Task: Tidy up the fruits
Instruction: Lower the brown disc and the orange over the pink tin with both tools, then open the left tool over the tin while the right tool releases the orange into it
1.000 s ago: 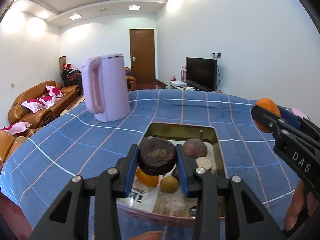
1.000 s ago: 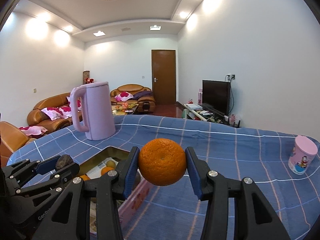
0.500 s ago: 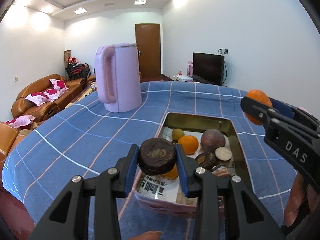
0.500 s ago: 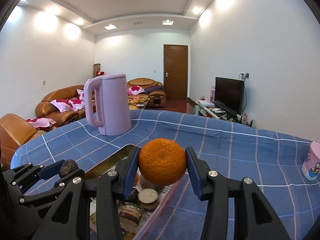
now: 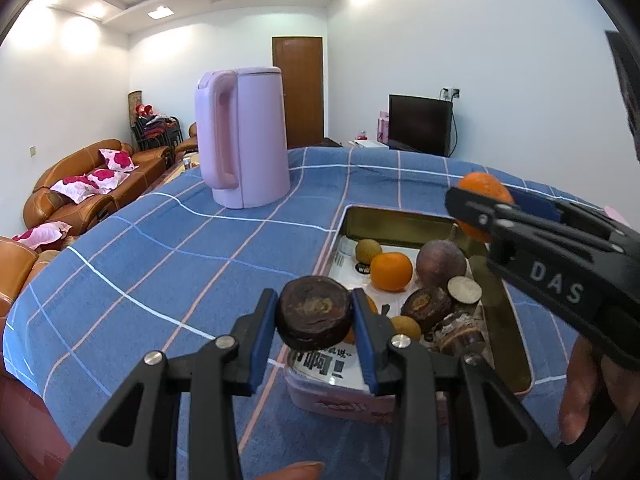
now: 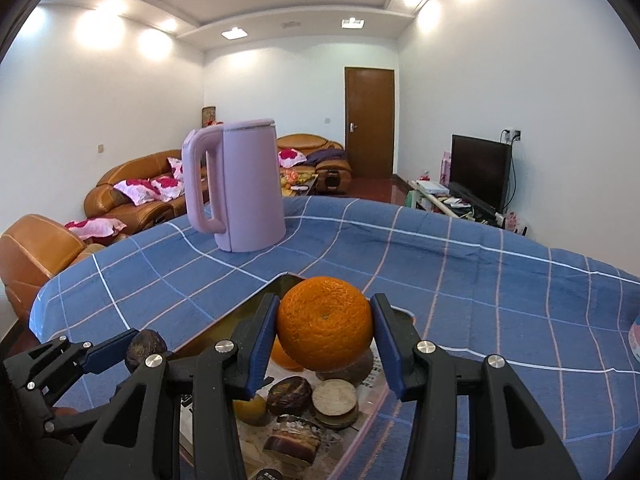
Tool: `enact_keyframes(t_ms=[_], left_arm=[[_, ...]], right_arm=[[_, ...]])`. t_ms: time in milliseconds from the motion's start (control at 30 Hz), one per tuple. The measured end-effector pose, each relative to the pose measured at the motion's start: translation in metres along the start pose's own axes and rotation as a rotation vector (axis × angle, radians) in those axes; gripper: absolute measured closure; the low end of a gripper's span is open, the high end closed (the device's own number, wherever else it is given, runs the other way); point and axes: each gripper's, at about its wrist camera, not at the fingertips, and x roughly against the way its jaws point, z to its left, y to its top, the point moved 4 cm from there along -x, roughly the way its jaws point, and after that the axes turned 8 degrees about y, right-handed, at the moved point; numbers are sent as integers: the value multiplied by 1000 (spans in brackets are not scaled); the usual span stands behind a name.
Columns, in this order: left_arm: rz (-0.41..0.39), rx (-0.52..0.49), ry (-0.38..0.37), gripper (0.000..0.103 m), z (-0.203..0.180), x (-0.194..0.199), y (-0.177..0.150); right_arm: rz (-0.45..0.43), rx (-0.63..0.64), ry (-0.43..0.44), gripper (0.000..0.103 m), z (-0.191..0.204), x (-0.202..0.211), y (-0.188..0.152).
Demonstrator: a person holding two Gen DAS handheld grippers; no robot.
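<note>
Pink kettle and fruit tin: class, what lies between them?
Only bare blue checked tablecloth separates the pink kettle and fruit tin, seen in both wrist views.

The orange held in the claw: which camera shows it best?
The right wrist view. There the orange sits front and centre between the right claw pads, its whole dimpled face showing. The left wrist view catches only part of the same orange off to the side, mostly hidden behind that claw's black finger.

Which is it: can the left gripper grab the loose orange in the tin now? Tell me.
Probably not. The left gripper is already shut on a dark brown fruit. The loose orange lies uncovered in the tin.
</note>
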Motion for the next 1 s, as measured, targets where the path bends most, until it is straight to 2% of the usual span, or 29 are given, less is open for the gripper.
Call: enact_keyframes(t_ms=[600,767,800,833,867,900,1000], left_arm=[[-1,-38,-13,63,-1,2,-6],[16,-42,-16,61,-3,1,-9],[21,-45,-17,60,-4,0,-10],[26,-49,-17,53,-5,-1,-10],[29,-52,-15,43,-5,-1,-11],[28,-53,-13,40,-6,-1,-11],[17,-58,-19,38,-7,3,-11]], right_arm=[[150,-5,51,54,13,-38,-13],[180,-6,94,54,18,-44,-16],[181,-2,96,53,19,-44,-16],[179,2,102,52,20,-43,-16],[178,4,107,48,21,-43,-16],[175,6,108,42,22,-42,-16],[168,6,109,41,22,-40,-15]])
